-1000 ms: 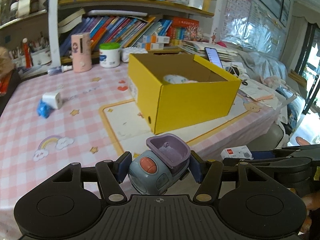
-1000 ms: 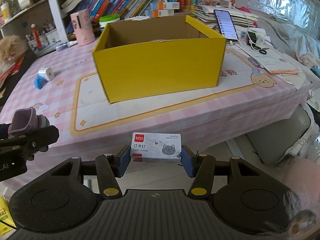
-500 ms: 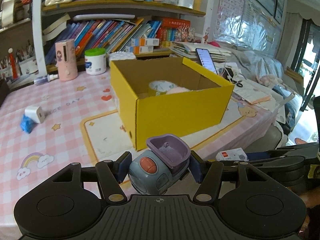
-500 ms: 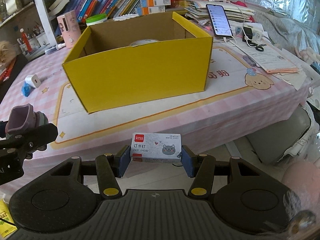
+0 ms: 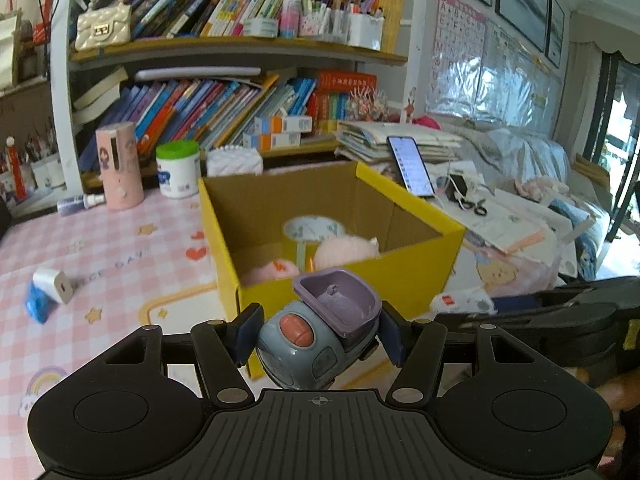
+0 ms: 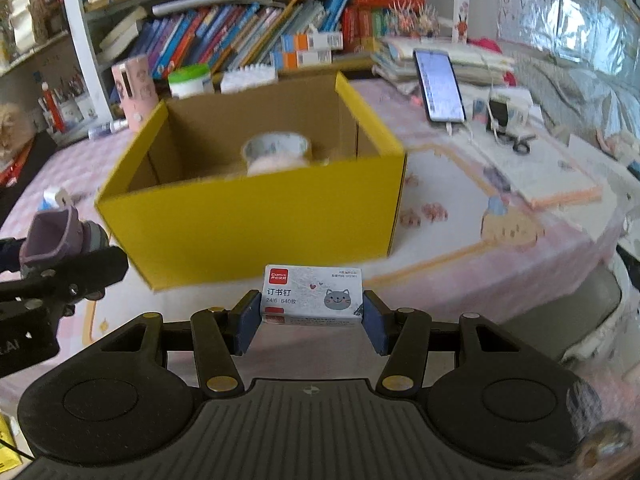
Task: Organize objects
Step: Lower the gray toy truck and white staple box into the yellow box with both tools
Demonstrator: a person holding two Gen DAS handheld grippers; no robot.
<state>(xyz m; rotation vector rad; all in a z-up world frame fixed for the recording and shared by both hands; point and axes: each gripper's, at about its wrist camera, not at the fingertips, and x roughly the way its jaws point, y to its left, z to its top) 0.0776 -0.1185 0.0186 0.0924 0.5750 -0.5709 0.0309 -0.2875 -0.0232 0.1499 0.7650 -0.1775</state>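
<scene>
1. left gripper point(image 5: 318, 330) is clamped on the toy car point(image 5: 316, 336); right gripper point(image 6: 311, 322) pinches the staple box point(image 6: 312, 294).
2. yellow box point(image 6: 256, 220) sits at 12 o'clock, open, tape roll point(image 6: 276, 150) inside.
3. clear the near wall, then release each into bare floor.

My left gripper point(image 5: 318, 334) clamps a smooth, glossy plastic toy car point(image 5: 316, 340); my right gripper point(image 6: 310, 320) pinches a printed paperboard staple box point(image 6: 312, 294). Ahead, the yellow box point(image 6: 256, 224) shows matt cardboard, raw brown inside, on a smooth pink checked tablecloth point(image 5: 100, 248). My fingers point(image 5: 248, 332) are matt black plastic.
</scene>
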